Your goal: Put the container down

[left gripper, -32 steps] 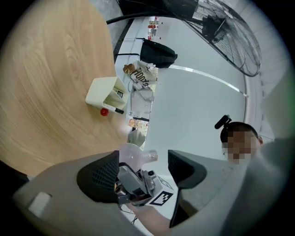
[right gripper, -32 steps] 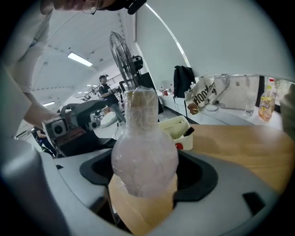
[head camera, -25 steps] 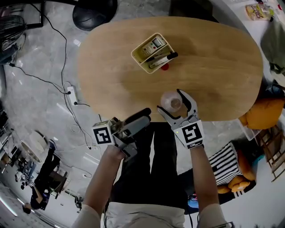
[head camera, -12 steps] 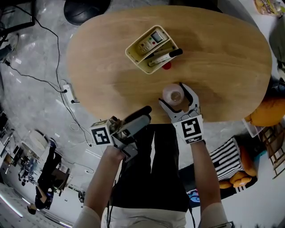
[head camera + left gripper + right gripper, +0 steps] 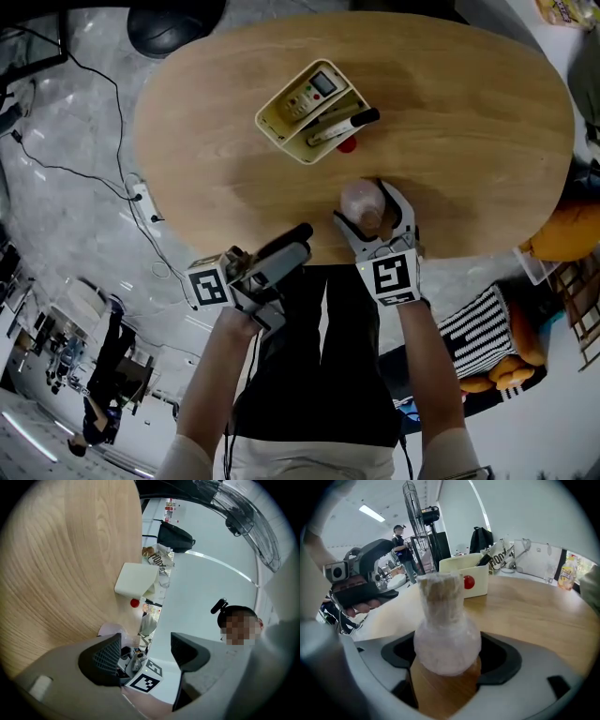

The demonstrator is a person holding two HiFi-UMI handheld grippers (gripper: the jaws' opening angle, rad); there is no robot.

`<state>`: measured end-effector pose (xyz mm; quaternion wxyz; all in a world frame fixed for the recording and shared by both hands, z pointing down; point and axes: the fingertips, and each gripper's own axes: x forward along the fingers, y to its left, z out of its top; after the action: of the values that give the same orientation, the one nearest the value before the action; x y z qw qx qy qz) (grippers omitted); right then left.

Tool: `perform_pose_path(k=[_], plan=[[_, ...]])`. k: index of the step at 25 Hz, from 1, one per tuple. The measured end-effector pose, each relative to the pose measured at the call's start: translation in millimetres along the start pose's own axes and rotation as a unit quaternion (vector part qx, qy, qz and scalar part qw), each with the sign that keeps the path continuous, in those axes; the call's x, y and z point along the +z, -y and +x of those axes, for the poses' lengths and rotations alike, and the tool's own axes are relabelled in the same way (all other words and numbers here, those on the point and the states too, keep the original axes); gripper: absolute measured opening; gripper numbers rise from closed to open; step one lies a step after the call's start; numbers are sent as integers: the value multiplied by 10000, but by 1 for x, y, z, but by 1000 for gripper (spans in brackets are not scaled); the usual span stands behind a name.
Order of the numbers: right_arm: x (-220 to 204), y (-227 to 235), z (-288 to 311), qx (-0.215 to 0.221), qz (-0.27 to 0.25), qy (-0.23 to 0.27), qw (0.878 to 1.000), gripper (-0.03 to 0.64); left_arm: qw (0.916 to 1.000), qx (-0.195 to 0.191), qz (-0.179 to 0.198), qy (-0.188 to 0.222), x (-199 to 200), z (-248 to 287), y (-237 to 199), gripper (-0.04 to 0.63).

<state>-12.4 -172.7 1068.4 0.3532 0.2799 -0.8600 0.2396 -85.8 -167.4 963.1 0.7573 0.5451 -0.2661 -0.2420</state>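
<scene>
- Head view: an oval wooden table [image 5: 450, 112] with a smooth, pale, grained top. The right gripper [image 5: 364, 211] reaches over the table's near edge, and its two curved grey jaws close round the container [image 5: 358, 199]. The container is a round, cloudy, translucent vessel seen from above. Farther in, left of the table's middle, sits a cream rectangular tray [image 5: 267, 117] with a black marker [image 5: 342, 125] in it. A small red round object [image 5: 348, 142] lies just beside the tray. The left gripper [image 5: 298, 242] hangs just off the near edge, over the floor.
- Left gripper view: the left gripper [image 5: 143, 651] has its ribbed black pads set wide apart, with nothing between them. Beyond lie the table [image 5: 56, 550], the tray [image 5: 133, 578] and the red object [image 5: 135, 603].
- Right gripper view: the right gripper [image 5: 450, 660] presses its black pads against both sides of the container [image 5: 445, 634]. The container has a bulbous base, a straight cylindrical neck and a crinkled, frosted surface. It stands upright over the table [image 5: 534, 602]. Whether its base touches the wood cannot be told.
</scene>
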Motion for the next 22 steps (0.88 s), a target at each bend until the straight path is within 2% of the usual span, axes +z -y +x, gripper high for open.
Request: perform_pose_path(k=[4, 12, 17, 22], plan=[[-3, 1, 0, -70, -199, -77, 9997, 391, 10000, -16, -28, -2, -1, 0, -1, 325], [16, -6, -20, 1, -192, -87, 9998, 397, 9999, -72, 17, -149, -10, -7, 17, 325], [53, -19, -69, -13, -141, 39, 9999, 396, 9989, -30, 326, -323, -23, -12, 61, 325], [107, -25, -135, -225, 81, 329, 9992, 393, 9958, -59, 733, -546, -40, -12, 123, 306]])
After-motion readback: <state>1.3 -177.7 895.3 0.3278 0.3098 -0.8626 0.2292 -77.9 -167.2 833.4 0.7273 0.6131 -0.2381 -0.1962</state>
